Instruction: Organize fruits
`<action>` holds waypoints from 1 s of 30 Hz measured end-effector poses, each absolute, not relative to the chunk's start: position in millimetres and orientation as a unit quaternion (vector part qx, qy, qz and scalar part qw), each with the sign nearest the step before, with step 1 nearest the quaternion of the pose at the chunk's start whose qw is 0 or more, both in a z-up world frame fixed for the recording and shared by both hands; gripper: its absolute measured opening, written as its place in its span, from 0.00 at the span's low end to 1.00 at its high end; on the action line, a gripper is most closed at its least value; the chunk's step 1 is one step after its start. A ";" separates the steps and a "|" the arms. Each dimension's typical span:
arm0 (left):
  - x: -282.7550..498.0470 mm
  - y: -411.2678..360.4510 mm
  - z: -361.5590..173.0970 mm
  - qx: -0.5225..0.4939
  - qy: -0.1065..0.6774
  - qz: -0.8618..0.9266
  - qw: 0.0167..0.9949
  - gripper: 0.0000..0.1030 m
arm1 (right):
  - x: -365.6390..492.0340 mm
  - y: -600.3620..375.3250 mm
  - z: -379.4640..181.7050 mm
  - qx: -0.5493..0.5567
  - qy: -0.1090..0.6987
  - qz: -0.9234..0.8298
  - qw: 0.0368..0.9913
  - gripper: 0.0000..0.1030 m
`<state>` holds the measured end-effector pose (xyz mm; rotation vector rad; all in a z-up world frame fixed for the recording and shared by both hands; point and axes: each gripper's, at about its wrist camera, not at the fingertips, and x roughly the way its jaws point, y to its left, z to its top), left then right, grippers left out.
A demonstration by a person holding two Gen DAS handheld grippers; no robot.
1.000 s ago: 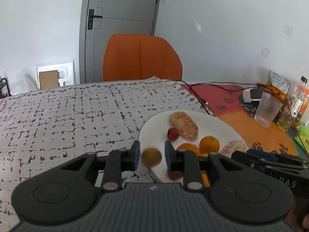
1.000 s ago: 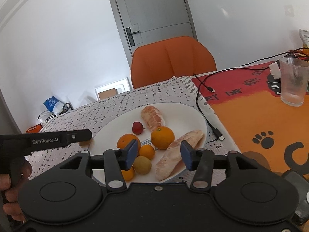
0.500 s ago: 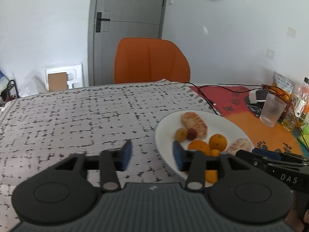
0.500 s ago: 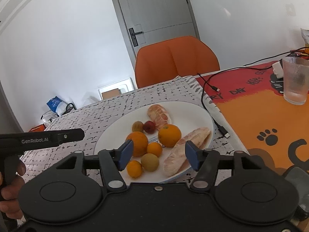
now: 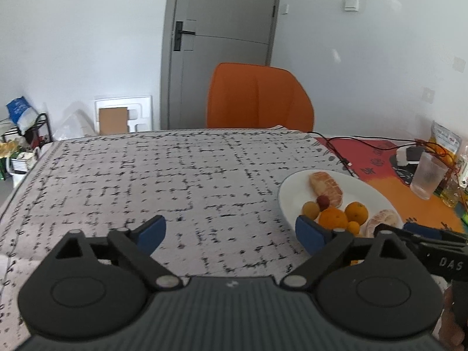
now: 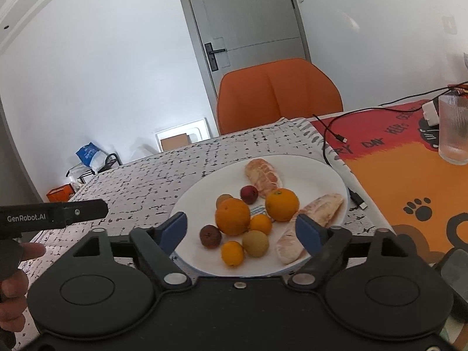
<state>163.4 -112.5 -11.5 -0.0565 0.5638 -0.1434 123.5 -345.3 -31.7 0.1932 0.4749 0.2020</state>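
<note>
A white plate [image 6: 317,169] holds two oranges [image 6: 232,216], small mandarins [image 6: 232,253], a brown-green round fruit [image 6: 255,243], a dark red fruit [image 6: 209,236], a small red fruit [image 6: 249,194], a small yellowish fruit [image 6: 223,199] and two peeled pomelo pieces [image 6: 310,225]. My right gripper [image 6: 241,231] hangs over the plate's near side. Its jaws are opening and the pads touch no fruit. My left gripper [image 5: 231,232] is over the patterned cloth, left of the plate [image 5: 289,187]. Its jaws are opening wide with nothing between them.
A grey patterned cloth [image 5: 175,181] covers the table's left part, an orange and red mat [image 6: 409,175] the right. A black cable [image 6: 330,143] runs past the plate's right rim. A ribbed glass [image 6: 453,128] stands far right. An orange chair [image 5: 257,96] is behind the table.
The left gripper let go of the small yellowish fruit, which now lies on the plate, then opened wide and drew away to the left. The right gripper opened wider and backed off slightly.
</note>
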 end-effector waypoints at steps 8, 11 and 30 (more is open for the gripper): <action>145.6 -92.5 -8.0 -0.034 0.283 -0.045 0.958 0.98 | 111.8 -328.9 -24.2 0.076 0.229 0.107 0.964 1.00; 137.4 -85.7 -7.2 -0.038 0.284 -0.038 0.957 0.98 | 107.1 -323.5 -21.2 0.070 0.232 0.110 0.964 1.00; 86.1 -52.7 8.1 -0.052 0.265 -0.014 0.963 1.00 | 73.1 -300.5 -11.4 0.046 0.229 0.117 0.965 1.00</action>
